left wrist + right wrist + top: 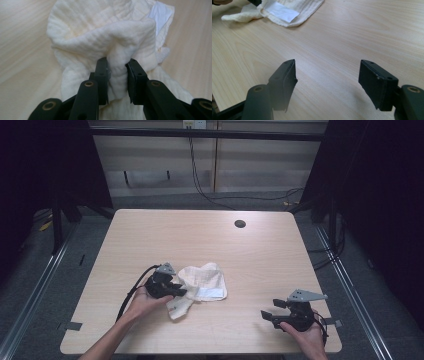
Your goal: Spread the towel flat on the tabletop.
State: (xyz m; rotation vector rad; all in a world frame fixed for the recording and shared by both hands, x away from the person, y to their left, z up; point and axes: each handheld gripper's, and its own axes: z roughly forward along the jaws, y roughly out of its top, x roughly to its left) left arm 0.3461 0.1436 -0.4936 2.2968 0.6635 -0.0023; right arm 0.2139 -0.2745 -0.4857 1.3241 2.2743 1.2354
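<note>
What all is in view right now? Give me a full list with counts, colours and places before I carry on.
cloth: one, cream white, crumpled, on the table left of centre near the front
label: one, white, on the cloth's right front part
table: one, light wood, with the cloth lying on it
cable hole: one, dark, round, in the table top near the far edge
cables: a few, black, down the wall and along the floor behind the table
left gripper: one, black, jaws pinching a fold of the cloth
right gripper: one, black, jaws wide apart over bare table at the front right
hands: two, one on each gripper
</note>
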